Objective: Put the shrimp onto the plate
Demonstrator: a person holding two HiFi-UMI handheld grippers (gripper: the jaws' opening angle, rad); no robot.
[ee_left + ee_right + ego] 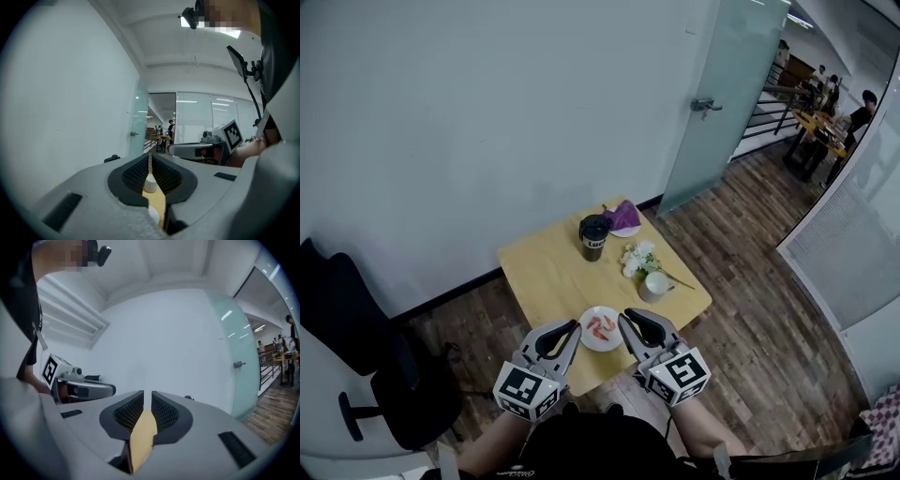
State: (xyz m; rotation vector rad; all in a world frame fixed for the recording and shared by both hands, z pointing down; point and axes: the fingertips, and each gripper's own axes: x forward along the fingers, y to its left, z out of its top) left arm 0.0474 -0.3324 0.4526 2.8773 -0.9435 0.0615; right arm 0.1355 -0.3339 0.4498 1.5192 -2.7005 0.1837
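Note:
A small white plate point(587, 341) lies near the front edge of the yellow table point(548, 272), with orange-red shrimp point(600, 325) lying on it. My left gripper point(575, 326) hovers just left of the plate and my right gripper point(624, 320) just right of it, both raised above the table's front edge. Each has its jaws drawn together with only a thin slit and nothing between them. In the left gripper view the left gripper point(150, 159) frames a white cup point(150, 183). In the right gripper view the right gripper point(147, 397) shows only bare tabletop point(142, 437).
On the table stand a black cup point(593, 236), a purple cloth on a saucer point(622, 217), white flowers point(638, 258) and a white cup point(654, 286). A black chair point(366, 366) sits at the left. A glass door point(722, 103) and wood floor point(750, 281) lie to the right.

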